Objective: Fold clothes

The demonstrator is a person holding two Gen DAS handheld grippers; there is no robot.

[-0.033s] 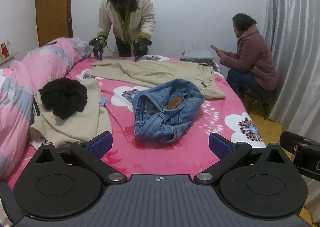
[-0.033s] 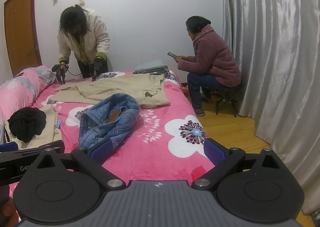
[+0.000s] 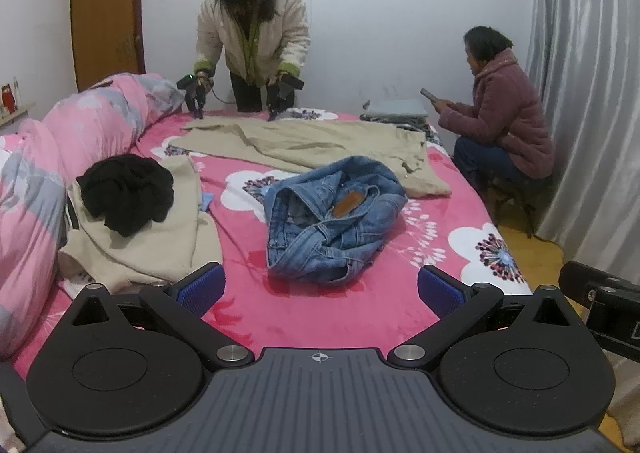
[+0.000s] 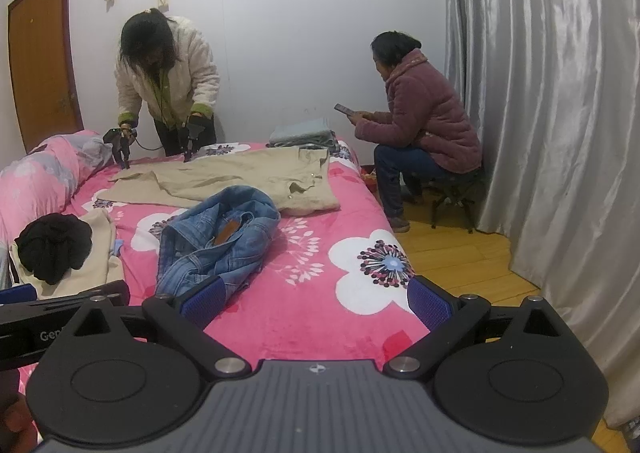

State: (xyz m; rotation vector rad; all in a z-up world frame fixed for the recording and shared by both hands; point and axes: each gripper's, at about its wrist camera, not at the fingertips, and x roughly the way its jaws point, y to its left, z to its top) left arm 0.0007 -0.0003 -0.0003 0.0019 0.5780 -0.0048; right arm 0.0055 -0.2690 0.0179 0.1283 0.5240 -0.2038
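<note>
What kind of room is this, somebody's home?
Most likely a bedroom in a home: a bed under a pink floral blanket, a rolled pink quilt along one side, loose clothes such as blue jeans, and a long grey curtain.

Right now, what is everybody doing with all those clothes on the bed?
It is clothes-folding time. The left tongs and right tongs hang open above the pink bed, holding nothing. The crumpled jeans lie just ahead, not folded yet. At the far end, a person in a white jacket presses another pair of tongs onto tan trousers. A black garment sits on a cream top. Someone seated looks at a phone.
</note>
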